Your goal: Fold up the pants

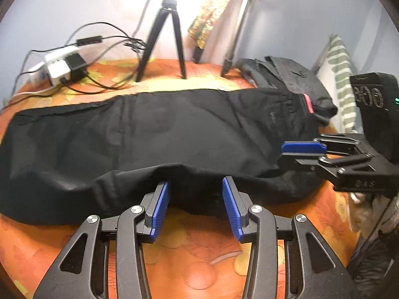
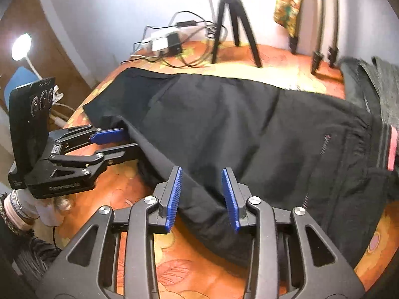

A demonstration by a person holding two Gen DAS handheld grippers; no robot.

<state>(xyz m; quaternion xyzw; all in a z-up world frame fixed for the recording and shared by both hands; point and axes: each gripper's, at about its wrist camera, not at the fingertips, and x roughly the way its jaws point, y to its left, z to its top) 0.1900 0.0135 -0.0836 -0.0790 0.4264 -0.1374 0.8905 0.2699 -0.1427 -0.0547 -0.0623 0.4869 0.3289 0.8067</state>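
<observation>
Both fisheye views bend hard at the rims, dark corners vignetting each frame. Strong glare blows out the wall far beyond the left jaws. A round lamp glows far to the left of the right jaws. The pants read nearly featureless black. Tripod legs smear with motion blur.

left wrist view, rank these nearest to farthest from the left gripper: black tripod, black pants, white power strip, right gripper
From the left gripper:
1. black pants, near edge right at its fingertips.
2. right gripper, off to the right over the pants.
3. black tripod and white power strip, both beyond the pants at the back; too close to call.
</observation>
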